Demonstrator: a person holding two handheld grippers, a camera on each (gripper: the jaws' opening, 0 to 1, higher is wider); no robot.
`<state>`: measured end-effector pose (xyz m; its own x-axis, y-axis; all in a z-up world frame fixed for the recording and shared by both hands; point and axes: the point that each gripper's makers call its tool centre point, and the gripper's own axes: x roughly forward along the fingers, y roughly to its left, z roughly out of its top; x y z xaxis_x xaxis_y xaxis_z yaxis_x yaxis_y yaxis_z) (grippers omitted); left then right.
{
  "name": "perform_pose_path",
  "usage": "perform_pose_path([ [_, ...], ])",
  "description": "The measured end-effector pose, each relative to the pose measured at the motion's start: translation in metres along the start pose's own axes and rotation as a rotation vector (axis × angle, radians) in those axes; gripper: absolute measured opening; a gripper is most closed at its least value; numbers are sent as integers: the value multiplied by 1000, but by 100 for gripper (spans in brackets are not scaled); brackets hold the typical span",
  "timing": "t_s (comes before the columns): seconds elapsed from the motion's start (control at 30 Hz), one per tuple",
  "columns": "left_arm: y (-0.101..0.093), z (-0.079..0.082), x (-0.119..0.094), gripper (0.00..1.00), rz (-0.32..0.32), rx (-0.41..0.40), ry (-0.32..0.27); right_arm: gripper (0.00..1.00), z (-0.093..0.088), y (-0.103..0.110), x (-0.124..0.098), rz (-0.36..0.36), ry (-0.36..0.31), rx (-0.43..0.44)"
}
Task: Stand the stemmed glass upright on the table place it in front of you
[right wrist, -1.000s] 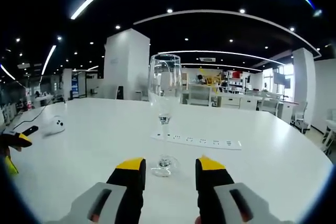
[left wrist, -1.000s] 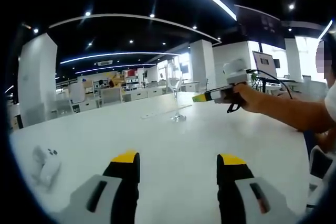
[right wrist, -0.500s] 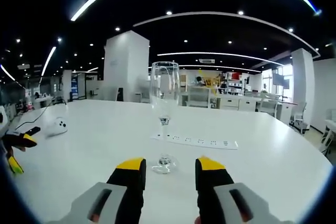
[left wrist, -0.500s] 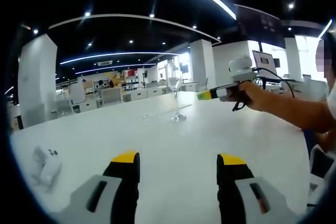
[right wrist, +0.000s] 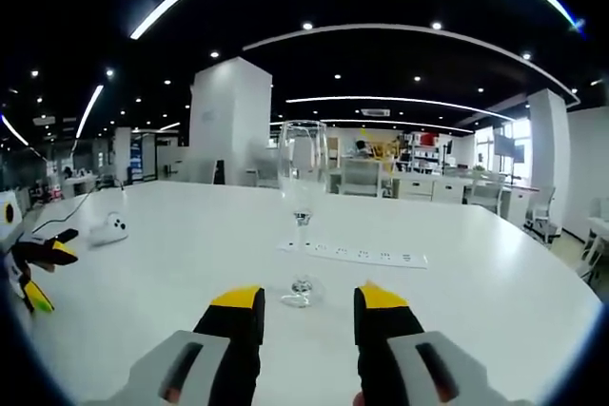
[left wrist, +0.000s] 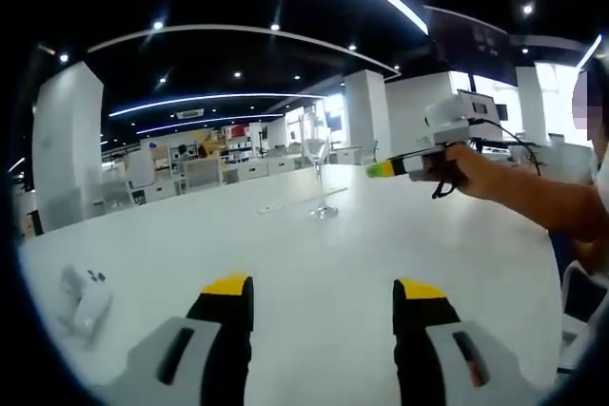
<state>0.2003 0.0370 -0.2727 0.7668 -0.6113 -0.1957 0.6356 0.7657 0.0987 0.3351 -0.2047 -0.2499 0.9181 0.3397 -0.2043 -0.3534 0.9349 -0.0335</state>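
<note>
glass (right wrist: 303, 206): upright on the surface (right wrist: 457, 301), free
right gripper (right wrist: 304, 316): jaws released, just behind it
left gripper (left wrist: 324, 316): jaws released

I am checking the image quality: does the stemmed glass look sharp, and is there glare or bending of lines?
In the right gripper view the stemmed glass looks slightly soft, its clear bowl blending into the bright room behind; ceiling light strips curve from fisheye distortion. In the left gripper view the glass is small and faint, and the table looks evenly lit.
</note>
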Motion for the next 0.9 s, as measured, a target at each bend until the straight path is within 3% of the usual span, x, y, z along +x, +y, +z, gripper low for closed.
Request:
perform_pose_path([
  [0.9,1,0,1,59,2,-1,3,41,1,11,-43,8,-16,3],
])
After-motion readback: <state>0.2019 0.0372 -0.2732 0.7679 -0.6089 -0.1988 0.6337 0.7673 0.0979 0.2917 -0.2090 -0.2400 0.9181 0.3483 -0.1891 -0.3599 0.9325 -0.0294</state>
